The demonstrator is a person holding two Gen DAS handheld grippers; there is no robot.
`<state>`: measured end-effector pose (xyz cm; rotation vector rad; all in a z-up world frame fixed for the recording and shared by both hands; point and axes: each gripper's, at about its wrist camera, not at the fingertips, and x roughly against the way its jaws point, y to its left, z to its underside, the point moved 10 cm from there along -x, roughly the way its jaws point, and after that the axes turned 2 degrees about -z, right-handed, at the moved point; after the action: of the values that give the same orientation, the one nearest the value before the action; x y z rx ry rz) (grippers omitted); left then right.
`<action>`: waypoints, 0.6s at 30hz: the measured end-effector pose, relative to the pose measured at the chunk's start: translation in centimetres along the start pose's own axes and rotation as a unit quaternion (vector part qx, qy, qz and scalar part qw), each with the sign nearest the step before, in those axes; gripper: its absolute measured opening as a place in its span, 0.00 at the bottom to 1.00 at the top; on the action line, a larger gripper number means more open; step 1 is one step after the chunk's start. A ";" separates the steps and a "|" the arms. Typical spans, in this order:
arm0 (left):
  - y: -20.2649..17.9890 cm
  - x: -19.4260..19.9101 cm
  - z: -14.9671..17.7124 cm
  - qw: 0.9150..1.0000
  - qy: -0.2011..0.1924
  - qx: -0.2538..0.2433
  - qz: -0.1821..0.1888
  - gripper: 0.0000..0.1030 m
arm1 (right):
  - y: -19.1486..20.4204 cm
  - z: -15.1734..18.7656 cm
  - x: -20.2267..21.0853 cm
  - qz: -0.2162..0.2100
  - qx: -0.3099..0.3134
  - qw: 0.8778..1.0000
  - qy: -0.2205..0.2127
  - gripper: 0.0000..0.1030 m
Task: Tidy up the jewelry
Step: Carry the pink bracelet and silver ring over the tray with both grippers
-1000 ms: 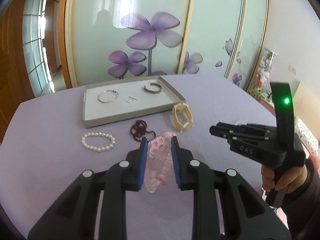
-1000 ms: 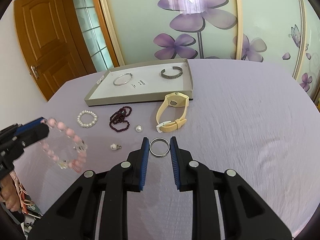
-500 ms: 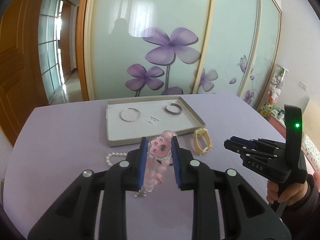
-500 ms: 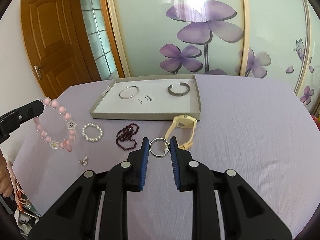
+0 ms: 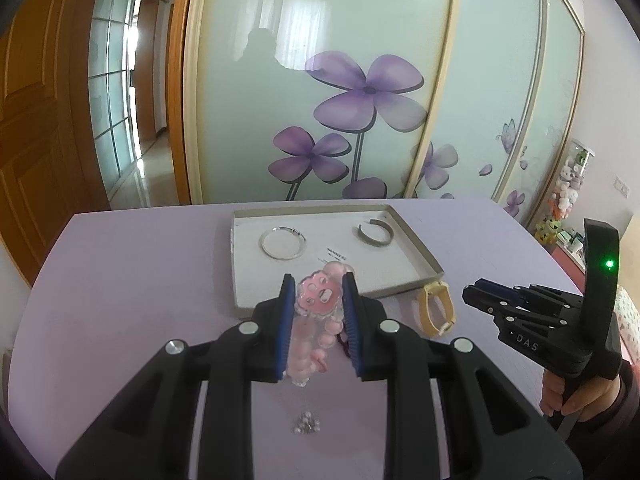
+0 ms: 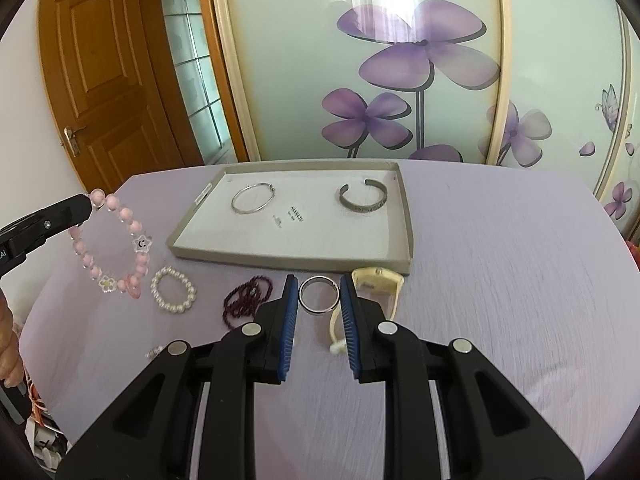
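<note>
Jewelry lies spread over a lilac cloth-covered table [image 5: 120,300], part of it already in a shallow grey cardboard tray [image 5: 420,256].

Left wrist view: the left gripper [image 5: 319,300] has its blue ribbed pads closed on a glossy pink bead bracelet [image 5: 320,300] with a flat paw-shaped charm, and the beads hang down between the fingers, clear of the cloth. Inside the tray lie a thin round silver bangle [image 5: 282,243] and an open grey metal cuff [image 5: 374,233], well apart. A cream plastic watch [image 5: 436,312] lies just beside the tray's near corner. A tiny cluster of silvery earrings [image 5: 306,428] sits on the cloth under the gripper. To the right the right gripper [image 5: 470,295] shows from the side, a hand [image 5: 576,396] on its handle; what it holds is hidden here.

Right wrist view: the right gripper [image 6: 319,300] pinches a smooth silver ring [image 6: 319,294] upright between narrow jaws. Only this view shows a white pearl bracelet [image 6: 173,290] and a dark red bead strand [image 6: 246,300] on the cloth, and the pink bracelet's star and daisy charms, dangling from the left gripper's tip.
</note>
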<state>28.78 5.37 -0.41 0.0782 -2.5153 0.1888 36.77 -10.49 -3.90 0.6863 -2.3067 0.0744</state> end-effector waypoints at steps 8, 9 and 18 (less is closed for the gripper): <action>1.5 -3.3 -3.6 1.000 -0.008 0.015 -0.002 0.23 | -1.9 -4.9 -2.5 0.008 -0.011 1.000 -0.018 0.22; 1.6 -4.0 -4.0 1.000 -0.006 0.019 -0.002 0.23 | -2.1 -5.4 -3.2 0.009 -0.011 1.000 -0.016 0.22; 2.2 -10.8 -6.1 1.000 0.021 0.023 -0.006 0.23 | -2.9 -6.6 -11.4 -0.001 -0.009 0.999 0.052 0.22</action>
<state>40.83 8.61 -1.98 0.1074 -2.4688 0.2397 49.21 -6.13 -6.88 0.6595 -2.2055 0.0865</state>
